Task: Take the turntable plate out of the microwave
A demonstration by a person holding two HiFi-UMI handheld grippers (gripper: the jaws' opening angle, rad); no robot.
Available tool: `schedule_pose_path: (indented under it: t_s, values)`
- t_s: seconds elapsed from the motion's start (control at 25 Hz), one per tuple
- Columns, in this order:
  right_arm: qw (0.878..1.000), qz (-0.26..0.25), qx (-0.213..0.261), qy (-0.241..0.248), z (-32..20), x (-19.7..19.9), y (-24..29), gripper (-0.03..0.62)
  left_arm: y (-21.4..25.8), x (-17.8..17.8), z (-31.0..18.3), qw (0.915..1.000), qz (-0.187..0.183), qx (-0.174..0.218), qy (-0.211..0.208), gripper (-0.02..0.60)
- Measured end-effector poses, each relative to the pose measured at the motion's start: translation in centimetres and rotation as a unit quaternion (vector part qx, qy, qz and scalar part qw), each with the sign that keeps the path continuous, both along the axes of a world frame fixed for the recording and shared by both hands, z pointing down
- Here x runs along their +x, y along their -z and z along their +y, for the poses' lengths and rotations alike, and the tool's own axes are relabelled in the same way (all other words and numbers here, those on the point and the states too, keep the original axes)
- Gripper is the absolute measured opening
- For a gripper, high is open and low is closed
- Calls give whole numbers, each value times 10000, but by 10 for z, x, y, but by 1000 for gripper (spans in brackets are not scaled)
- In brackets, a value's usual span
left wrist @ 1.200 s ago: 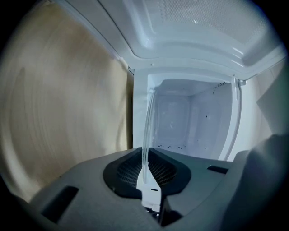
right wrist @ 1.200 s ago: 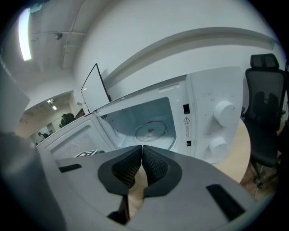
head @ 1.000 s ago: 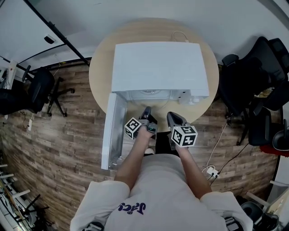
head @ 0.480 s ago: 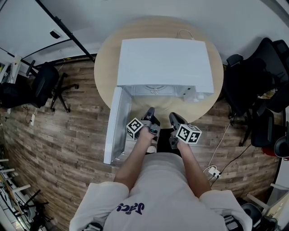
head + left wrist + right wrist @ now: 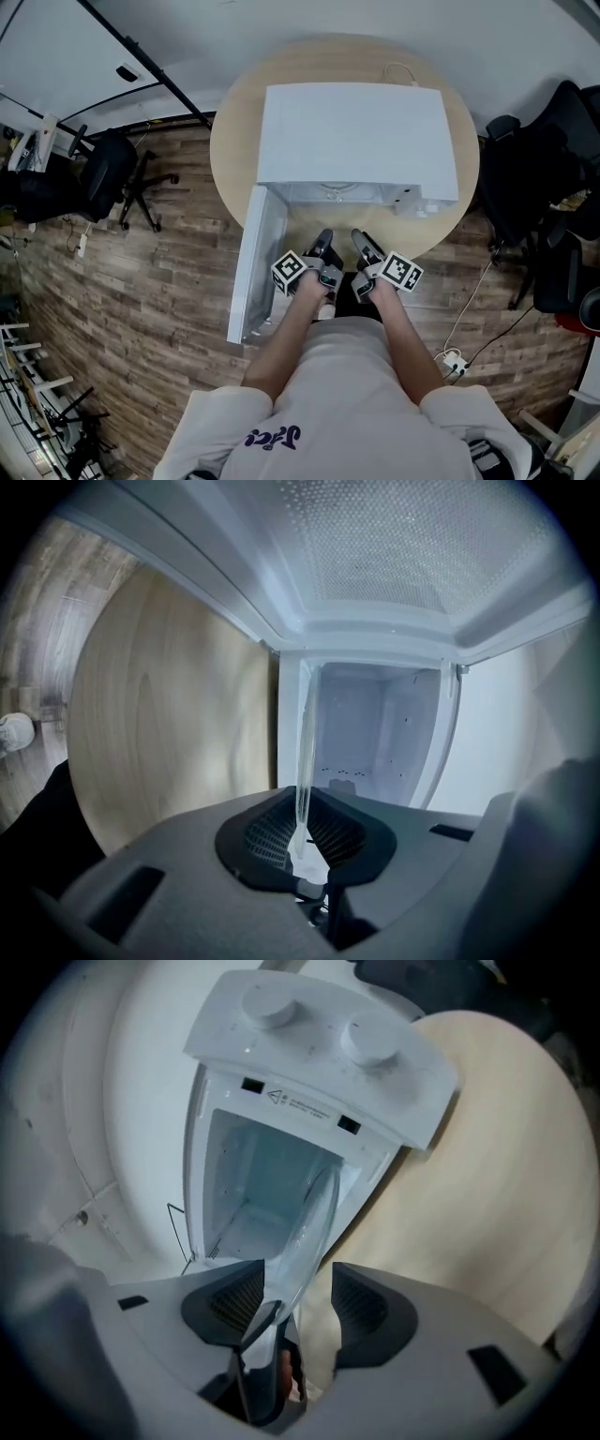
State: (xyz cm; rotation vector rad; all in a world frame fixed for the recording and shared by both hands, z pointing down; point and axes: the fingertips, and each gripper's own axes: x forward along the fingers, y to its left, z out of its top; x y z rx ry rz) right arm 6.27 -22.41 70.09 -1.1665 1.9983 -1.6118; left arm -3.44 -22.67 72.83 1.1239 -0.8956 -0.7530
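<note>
The left tool point(image 5: 305, 834) is clenched on the rim of the glass turntable plate point(image 5: 304, 752), which stands on edge and runs straight ahead from its pads. Just beside it, the jaws of the right tool point(image 5: 298, 1302) have just been opening. The same plate passes between them, close against one pad and clear of the other. Beyond both tools, the microwave point(image 5: 356, 131) stands open on the worktop point(image 5: 234, 150). The left hand alone likely carries the plate clear.
</note>
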Motion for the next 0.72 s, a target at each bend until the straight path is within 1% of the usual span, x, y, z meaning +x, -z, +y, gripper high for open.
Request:
schedule_pose_path:
  t_s: [0.08,0.16,0.28,0.4,0.56,0.72]
  values:
    - [9991,-370,-103,-185,-9,1,-4,215,1,1,2,10000,-6,-3,-39,41]
    - [9976,-601,-186,-299,-19,1,-9,215,4,2,4,9999,-13,30,-119,41]
    - [9964,-654,-370,-383,-29,-3,-16,215,7,0,11,9997,-57,33,-221,41]
    - [9957,-844,-207,-325,-46,-11,-14,215,5,0,14,9997,-91,-5,-243,41]
    - [9955,-850,-318,-281,-58,-18,-19,215,5,3,18,9998,50,-60,-194,41]
    - [9928,-1132,-271,-297,-71,-25,-18,215,6,6,19,9997,116,-55,-214,41]
